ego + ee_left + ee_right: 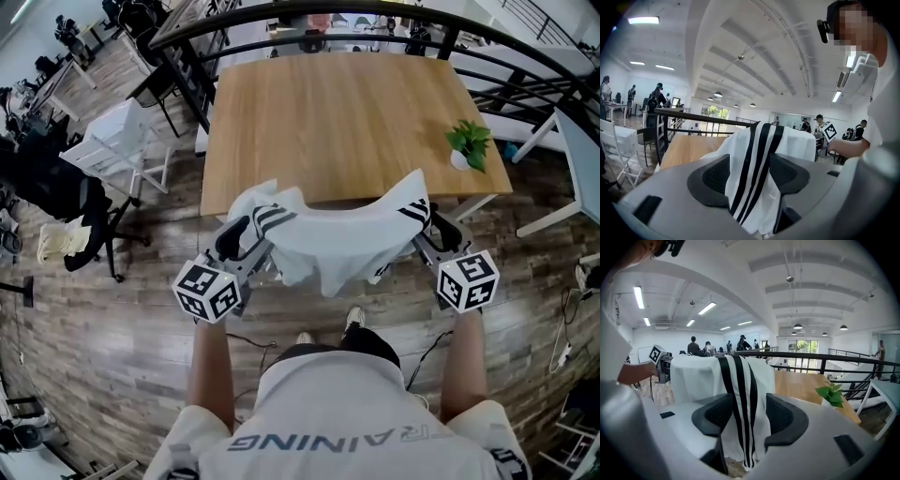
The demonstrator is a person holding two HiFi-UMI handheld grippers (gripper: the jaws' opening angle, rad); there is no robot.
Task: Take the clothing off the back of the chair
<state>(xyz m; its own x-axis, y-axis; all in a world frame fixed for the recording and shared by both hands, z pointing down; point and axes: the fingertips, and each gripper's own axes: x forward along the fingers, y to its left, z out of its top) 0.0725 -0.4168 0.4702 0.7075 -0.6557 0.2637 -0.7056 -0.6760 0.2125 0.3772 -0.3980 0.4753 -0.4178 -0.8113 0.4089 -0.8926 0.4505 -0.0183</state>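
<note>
Two grippers, the left gripper and the right gripper, stand with jaws spread wide. Each straddles, without pinching, a striped shoulder of the white cloth garment with black stripes, which hangs draped between them over a hidden support. Beyond are a rectangular light wooden table and a small green potted plant.

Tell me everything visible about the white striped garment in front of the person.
The white garment looks like soft, thin fabric, with three black stripes running over each shoulder. It hangs draped and rumpled over a support it hides, at the near edge of the wooden table. One striped shoulder lies between the open jaws of the left hand-held gripper, the other between those of the right hand-held gripper. Neither pair clamps it.
</note>
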